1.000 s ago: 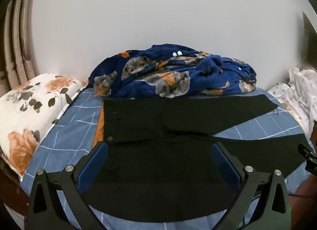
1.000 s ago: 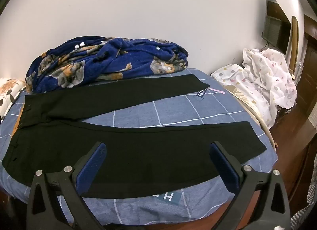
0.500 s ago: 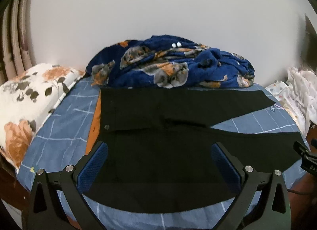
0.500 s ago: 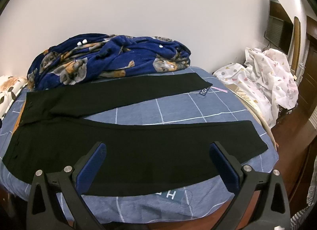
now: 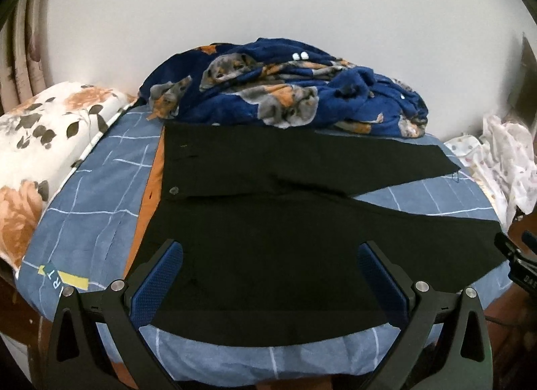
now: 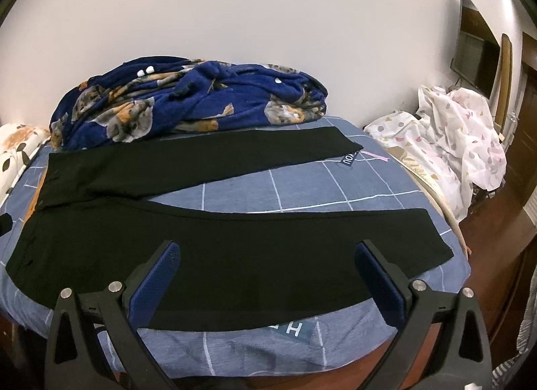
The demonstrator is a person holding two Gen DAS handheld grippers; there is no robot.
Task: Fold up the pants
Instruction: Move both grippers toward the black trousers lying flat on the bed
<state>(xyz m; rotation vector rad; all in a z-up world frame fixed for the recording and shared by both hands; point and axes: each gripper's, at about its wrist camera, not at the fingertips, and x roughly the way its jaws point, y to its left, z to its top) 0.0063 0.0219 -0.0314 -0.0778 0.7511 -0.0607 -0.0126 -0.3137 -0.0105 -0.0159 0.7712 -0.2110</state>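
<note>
Black pants (image 5: 268, 222) lie flat on a blue checked bed sheet (image 5: 100, 188), waist at the left, two legs spread apart toward the right. In the right wrist view the pants (image 6: 235, 249) show both legs, the near hem at the right. My left gripper (image 5: 268, 275) is open and empty above the near waist part. My right gripper (image 6: 265, 272) is open and empty above the near leg. The right gripper's edge also shows in the left wrist view (image 5: 517, 255).
A crumpled blue blanket with animal print (image 5: 285, 94) lies behind the pants against the white wall. A floral pillow (image 5: 37, 155) is at the left. White patterned cloth (image 6: 449, 134) is heaped at the right, beside dark furniture (image 6: 476, 54). The bed's near edge is just below the grippers.
Both grippers have pulled back and risen a little, so more of the sheet's near edge shows. The pants have not moved. Both grippers stay open.
</note>
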